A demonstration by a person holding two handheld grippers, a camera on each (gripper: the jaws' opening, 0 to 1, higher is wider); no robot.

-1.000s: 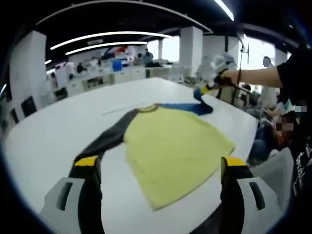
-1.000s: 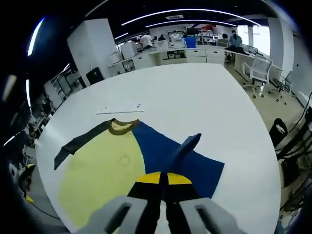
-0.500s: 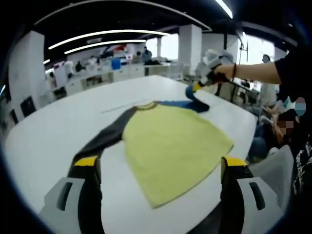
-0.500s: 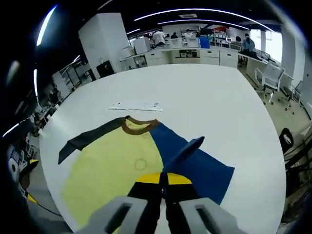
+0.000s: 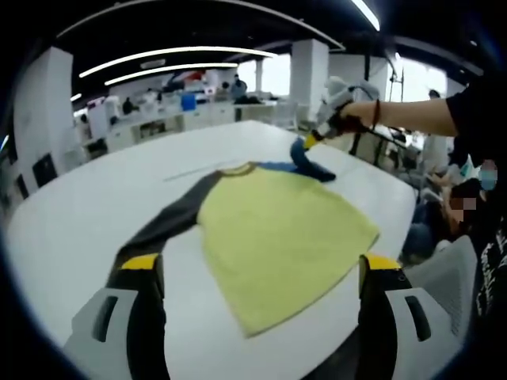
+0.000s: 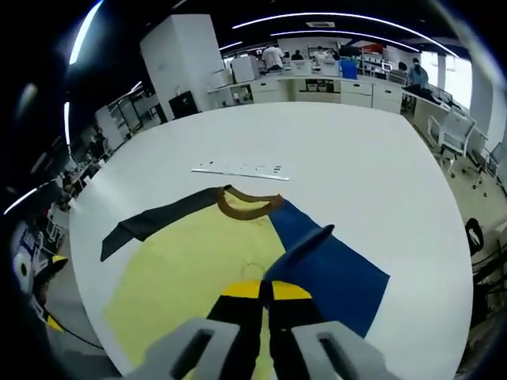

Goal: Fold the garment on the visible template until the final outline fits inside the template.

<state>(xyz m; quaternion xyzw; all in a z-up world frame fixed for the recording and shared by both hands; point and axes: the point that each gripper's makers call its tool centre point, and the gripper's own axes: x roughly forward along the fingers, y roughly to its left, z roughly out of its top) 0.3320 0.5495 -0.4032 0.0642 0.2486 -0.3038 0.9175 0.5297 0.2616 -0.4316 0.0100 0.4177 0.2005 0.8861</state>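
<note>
The garment (image 5: 277, 237), a yellow shirt with a brown collar (image 6: 245, 204), lies spread flat on the white surface (image 5: 71, 214). Its dark grey sleeve (image 5: 170, 222) stretches out toward the near left in the left gripper view. Its blue sleeve (image 6: 337, 273) is at the far right, partly lifted off the surface. The right hand-held gripper (image 6: 267, 289) is clenched on a raised fold of that blue sleeve, its yellow-tipped jaws pressed together; in the left gripper view it hangs above the shirt's far right corner, held by a person's hand (image 5: 356, 115). The left hand-held gripper (image 5: 261, 265) is released, jaws wide apart, at the near edge of the shirt. A thin pale strip (image 6: 238, 168) lies on the surface just beyond the collar.
</note>
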